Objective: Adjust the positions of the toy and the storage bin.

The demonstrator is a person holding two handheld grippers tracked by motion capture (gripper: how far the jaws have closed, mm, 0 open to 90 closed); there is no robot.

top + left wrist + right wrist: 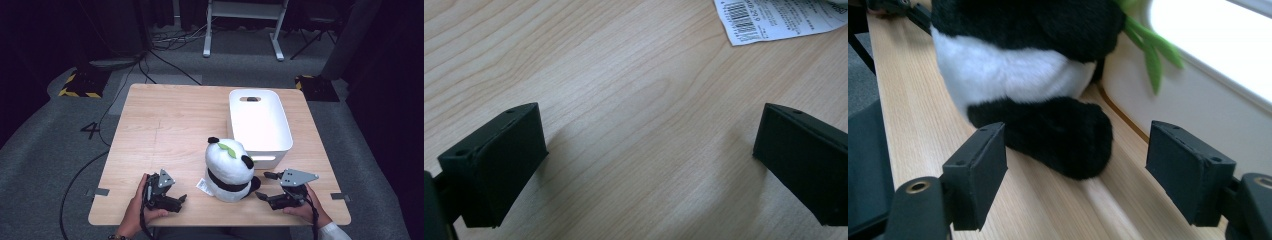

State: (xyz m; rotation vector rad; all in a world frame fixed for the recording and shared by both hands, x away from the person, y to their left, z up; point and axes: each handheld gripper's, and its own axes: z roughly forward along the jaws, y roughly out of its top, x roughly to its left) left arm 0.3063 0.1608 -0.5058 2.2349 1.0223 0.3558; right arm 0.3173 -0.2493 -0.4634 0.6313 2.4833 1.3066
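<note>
Inspector: Panda plush (229,171) is recorded seated on the bench (165,130), at 6 o'clock from the white bin (260,120) and just beside it. Not yet gripped.

Clerk: Grippers?

Inspector: Left gripper (181,199) is held wide over bare wood near the plush's tag (774,17); right gripper (1075,165) is spread wide, facing a black foot. Lifting is judged outstanding. Grey carpet and cables are noted at 12 o'clock.
</note>
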